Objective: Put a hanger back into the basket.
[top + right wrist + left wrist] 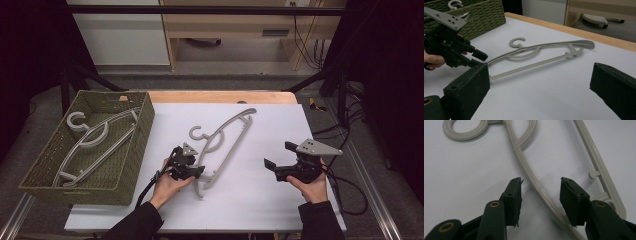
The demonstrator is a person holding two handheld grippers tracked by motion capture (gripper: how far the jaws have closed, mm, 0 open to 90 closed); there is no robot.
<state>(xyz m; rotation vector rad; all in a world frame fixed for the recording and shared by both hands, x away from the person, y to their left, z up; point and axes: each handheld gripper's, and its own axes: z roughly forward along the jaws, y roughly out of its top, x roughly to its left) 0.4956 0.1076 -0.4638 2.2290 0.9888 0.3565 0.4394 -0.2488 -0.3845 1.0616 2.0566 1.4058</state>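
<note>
A grey plastic hanger [225, 135] lies flat on the white table cover, its hook toward the basket. My left gripper [200, 172] is down at the hanger's near end. In the left gripper view its jaws [540, 180] stand on either side of the hanger's upper arm [529, 170], with a gap between each pad and the plastic, so it is open. My right gripper [279, 155] is held at the right, well clear of the hanger, jaws wide open [541, 75] and with nothing between them. The right gripper view looks across at the hanger [536, 47] and the left gripper [479, 59].
A green woven basket [132, 150] stands at the table's left with another grey hanger [95, 140] lying in it. The wooden table edge [220, 96] runs along the back. A black cable [350, 200] trails from the right gripper.
</note>
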